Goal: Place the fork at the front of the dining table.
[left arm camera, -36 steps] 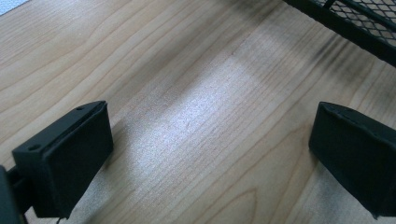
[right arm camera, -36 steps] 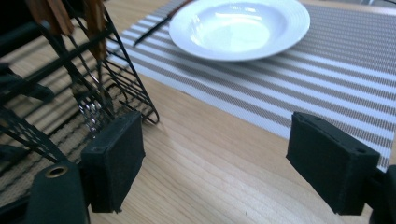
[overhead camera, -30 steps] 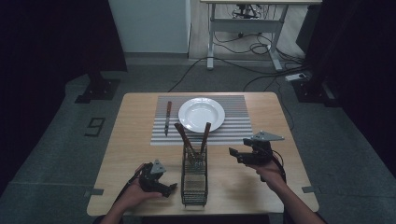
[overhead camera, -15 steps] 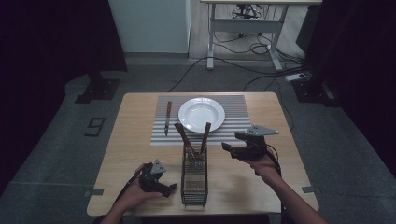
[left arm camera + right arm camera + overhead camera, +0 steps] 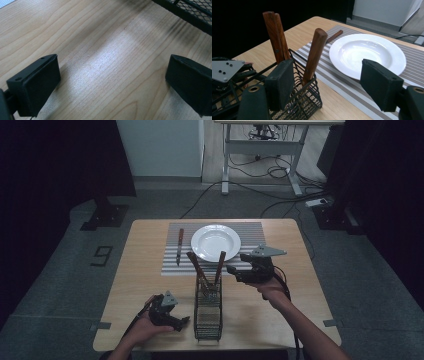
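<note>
- right gripper (image 5: 231, 268) raised over the table's (image 5: 300, 310) right half, jaws apart and just been closing, nothing between them, aimed at the wooden handle (image 5: 314, 56) just ahead
- handle upright in the mesh caddy (image 5: 207, 307) near the front edge, two more handles (image 5: 275, 36) beside it
- left gripper (image 5: 185, 321) low by the front edge, left of the caddy, released, bare wood between jaws
- plate (image 5: 216, 242) on the striped mat (image 5: 250, 232) toward the back edge, knife (image 5: 179, 245) left of it

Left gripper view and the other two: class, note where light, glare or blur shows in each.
Left gripper view: a pale sheen on the table, both jaws soft-edged. Right gripper view: near jaws blurred, plate sharp and bright. High view: dim, surroundings almost black, plate brightest.
</note>
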The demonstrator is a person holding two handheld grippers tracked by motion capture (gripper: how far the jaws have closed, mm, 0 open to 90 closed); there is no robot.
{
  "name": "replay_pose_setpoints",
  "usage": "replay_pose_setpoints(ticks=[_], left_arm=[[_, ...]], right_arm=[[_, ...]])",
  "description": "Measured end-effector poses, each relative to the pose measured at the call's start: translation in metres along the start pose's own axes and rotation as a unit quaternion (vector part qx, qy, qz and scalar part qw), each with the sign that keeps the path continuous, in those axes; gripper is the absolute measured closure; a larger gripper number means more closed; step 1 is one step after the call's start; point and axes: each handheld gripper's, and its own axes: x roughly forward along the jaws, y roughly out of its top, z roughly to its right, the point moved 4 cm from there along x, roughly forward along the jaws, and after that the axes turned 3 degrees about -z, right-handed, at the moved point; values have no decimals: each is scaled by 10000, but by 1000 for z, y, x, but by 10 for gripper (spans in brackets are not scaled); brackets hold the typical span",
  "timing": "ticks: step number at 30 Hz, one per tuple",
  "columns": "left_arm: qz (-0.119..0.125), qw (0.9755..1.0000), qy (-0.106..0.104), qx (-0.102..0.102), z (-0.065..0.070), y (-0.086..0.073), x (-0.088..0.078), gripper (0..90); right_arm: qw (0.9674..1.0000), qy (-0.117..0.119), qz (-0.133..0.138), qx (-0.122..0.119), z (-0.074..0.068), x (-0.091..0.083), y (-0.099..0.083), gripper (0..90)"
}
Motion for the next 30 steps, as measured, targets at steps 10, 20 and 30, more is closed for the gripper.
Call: replay_pose_setpoints(ticks=[10,20,30], left_arm=[[-2,10000,-2,1,0,0,0,0],[-2,10000,-1,1,0,0,0,0],[-3,10000,1,-1,0,0,0,0]], right_arm=[[9999,113,-108,-62,-5,26,2,335],[9995,182,-207,-120,-8,47,1,422],[9991,323,-238,-106,-8,54,-1,578]])
